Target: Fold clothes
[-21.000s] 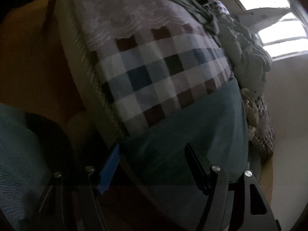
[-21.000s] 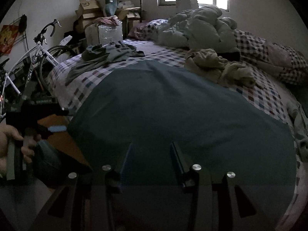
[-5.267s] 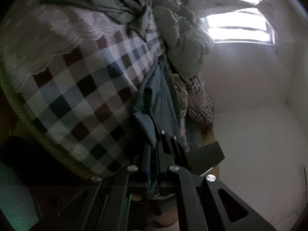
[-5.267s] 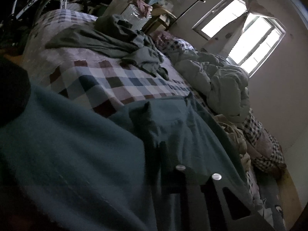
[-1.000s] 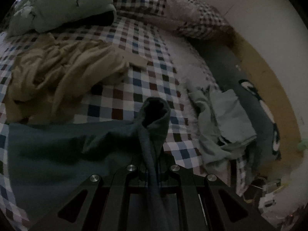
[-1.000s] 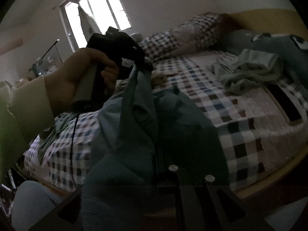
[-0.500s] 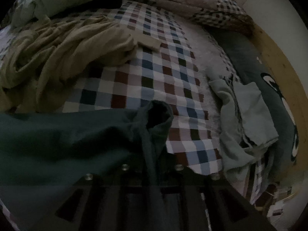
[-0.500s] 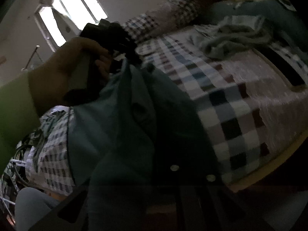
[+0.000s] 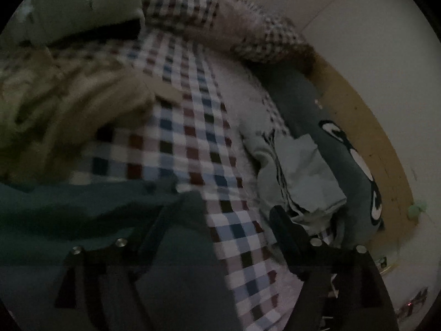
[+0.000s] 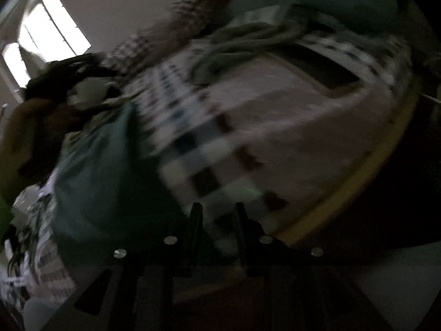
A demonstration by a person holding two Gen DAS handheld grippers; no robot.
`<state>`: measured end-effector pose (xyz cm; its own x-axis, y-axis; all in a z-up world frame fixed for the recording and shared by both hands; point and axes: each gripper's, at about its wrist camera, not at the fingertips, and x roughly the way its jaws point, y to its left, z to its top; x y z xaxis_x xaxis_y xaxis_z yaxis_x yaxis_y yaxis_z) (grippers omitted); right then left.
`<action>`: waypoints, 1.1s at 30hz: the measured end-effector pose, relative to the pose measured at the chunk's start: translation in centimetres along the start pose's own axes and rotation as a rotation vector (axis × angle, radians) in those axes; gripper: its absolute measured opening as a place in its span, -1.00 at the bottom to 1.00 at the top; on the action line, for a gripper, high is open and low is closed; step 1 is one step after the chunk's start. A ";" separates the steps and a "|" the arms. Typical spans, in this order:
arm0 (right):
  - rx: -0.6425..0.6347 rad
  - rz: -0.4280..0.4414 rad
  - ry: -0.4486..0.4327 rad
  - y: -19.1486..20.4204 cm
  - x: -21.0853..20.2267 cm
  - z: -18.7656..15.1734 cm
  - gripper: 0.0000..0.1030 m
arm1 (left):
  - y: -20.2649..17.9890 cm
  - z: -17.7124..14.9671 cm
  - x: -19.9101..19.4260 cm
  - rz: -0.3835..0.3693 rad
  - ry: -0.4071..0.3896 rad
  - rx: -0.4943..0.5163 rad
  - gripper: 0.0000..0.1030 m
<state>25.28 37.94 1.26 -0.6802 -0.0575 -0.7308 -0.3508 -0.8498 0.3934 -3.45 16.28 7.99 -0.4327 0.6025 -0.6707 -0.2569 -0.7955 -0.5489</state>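
Note:
A dark teal garment [image 9: 82, 212] lies spread on the checked bed sheet [image 9: 193, 127]. My left gripper [image 9: 226, 207] hovers low over its right edge, jaws opening wide. The cloth lies under the left finger [image 9: 162, 220], and no pad presses on it. In the blurred right wrist view the same teal garment [image 10: 96, 171] lies to the left of my right gripper [image 10: 217, 209]. That gripper's jaws are opening a little, and only sheet shows in the gap. A hand with the left gripper [image 10: 69, 82] shows at the upper left.
A crumpled beige garment [image 9: 69, 110] lies left of the teal one. A pale striped garment [image 9: 300, 176] and a dark printed cushion [image 9: 352, 149] sit to the right. Checked pillows [image 9: 179, 5] are at the head. The wooden bed frame [image 10: 358, 171] runs beside my right gripper.
Both grippers held pinched folds of the teal garment a second ago. Now both sets of jaws have parted and the cloth has dropped flat. The right gripper has swung down toward the bed edge.

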 end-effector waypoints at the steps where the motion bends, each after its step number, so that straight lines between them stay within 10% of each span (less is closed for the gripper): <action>1: 0.006 0.008 0.000 -0.2 -0.1 0.0 -0.51 | 0.7 -0.1 -1.0 0.005 -0.014 0.015 0.57; 13: -0.226 0.143 -0.006 4.8 -1.2 1.9 -0.51 | 15.3 -2.3 -11.8 0.076 -0.202 -0.048 0.57; 22: -0.440 0.206 -0.002 11.2 0.7 7.5 -0.06 | 20.6 -3.3 -9.6 -0.122 -0.087 -0.128 0.57; 33: -0.416 0.299 0.137 16.4 9.8 13.3 -0.04 | 21.2 -2.1 -6.8 -0.188 -0.031 -0.131 0.56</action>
<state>4.34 30.40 7.94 -0.6113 -0.3735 -0.6977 0.1494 -0.9203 0.3617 -4.20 -4.51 -0.12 -0.4147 0.7355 -0.5358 -0.2217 -0.6527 -0.7245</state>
